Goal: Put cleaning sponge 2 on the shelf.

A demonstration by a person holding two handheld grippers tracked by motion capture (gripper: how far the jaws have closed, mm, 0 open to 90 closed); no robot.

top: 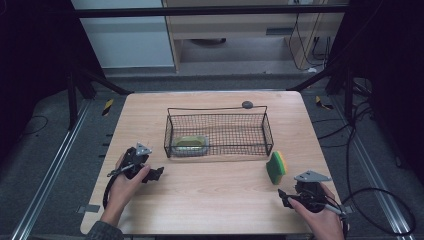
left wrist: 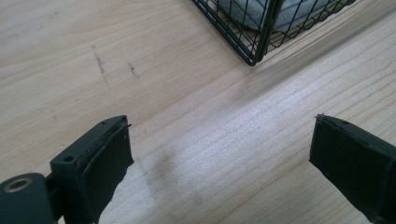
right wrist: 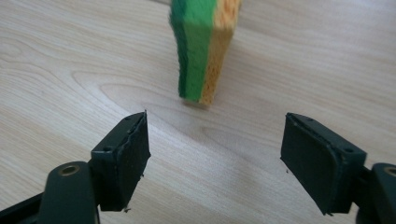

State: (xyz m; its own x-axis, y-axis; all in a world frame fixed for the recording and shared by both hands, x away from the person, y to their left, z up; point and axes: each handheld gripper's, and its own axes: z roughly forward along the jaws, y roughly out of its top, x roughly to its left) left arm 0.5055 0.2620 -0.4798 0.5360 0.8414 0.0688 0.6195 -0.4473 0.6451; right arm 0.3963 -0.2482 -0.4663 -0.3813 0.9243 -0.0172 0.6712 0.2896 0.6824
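the sponge (top: 276,167) stands on edge on the tabletop (top: 210,200), at 4 o'clock from the wire basket (top: 218,131), long axis running 12 to 6. right gripper (right wrist: 215,158) faces it, jaws wide; left gripper (left wrist: 219,158) wide too.

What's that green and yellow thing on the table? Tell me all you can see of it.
It looks like a kitchen sponge: a dark green scouring layer bonded to a porous yellow-orange foam layer. It stands on its edge on the bare wooden table, outside the wire basket and near that basket's right front corner, apart from it. In the right gripper view it rises just ahead of the right gripper, whose jaws are spread wide and not touching it. Nothing but the table touches it.
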